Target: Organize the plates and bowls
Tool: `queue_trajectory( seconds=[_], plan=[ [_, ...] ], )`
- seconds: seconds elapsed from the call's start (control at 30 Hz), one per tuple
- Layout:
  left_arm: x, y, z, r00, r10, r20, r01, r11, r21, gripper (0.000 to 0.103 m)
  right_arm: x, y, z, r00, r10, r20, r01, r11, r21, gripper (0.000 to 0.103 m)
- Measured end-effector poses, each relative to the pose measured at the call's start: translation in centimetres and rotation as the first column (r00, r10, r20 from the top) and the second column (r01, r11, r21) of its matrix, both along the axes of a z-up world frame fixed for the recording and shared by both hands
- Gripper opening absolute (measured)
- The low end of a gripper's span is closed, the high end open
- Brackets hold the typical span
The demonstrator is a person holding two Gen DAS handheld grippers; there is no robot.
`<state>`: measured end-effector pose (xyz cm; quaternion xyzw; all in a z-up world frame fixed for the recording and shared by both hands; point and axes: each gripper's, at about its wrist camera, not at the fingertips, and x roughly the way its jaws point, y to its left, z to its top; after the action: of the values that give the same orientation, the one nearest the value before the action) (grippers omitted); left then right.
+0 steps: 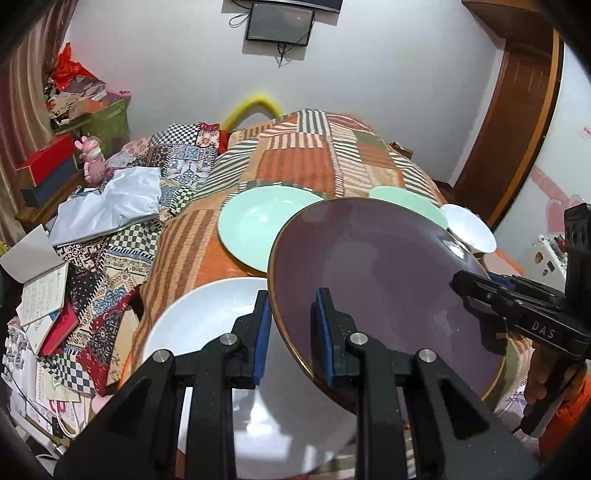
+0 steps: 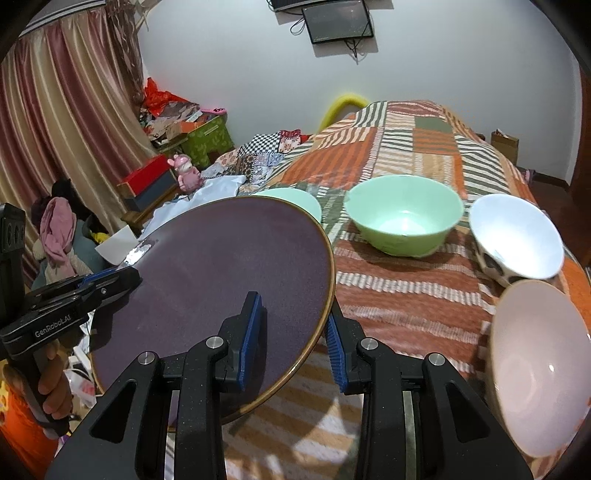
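Round matte purple plate (image 1: 388,280) with thin golden rim, pinched at opposite edges by left gripper (image 1: 291,332) and right gripper (image 2: 293,332), marked "GenRobot.AI" and "DAS", over striped woven blanket (image 2: 406,295).

A white wall (image 2: 443,74) carries a dark screen (image 2: 338,23) with dangling cables. Striped pink curtains (image 2: 62,129) hang at the left. A patchwork bedspread (image 2: 406,133) covers the bed; a brown wooden door frame (image 1: 517,122) stands at the right.

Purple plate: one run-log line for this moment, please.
object: round purple plate | left gripper: shut on rim | right gripper: shut on opposite rim | state: lifted, tilted
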<state>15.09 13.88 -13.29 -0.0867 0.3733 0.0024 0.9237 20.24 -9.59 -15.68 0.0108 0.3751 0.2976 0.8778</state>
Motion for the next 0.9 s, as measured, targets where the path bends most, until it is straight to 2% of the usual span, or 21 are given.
queue_trajectory(
  seconds=[0.47, 0.9],
  plan=[
    [-1.1, -4.8, -0.7, 0.999, -0.043, -0.025, 0.043, 0.999, -0.029, 0.023, -2.1, -4.7, -0.8, 0.998, -0.064, -0.010, 0.064, 0.998, 0.001, 0.030],
    [-0.4, -8.3, -3.3, 0.991, -0.099, -0.092, 0.096, 0.995, -0.040, 0.023, -3.0, -7.9, -2.7, 0.991, -0.121, -0.056, 0.120, 0.993, -0.015, 0.030]
  ],
)
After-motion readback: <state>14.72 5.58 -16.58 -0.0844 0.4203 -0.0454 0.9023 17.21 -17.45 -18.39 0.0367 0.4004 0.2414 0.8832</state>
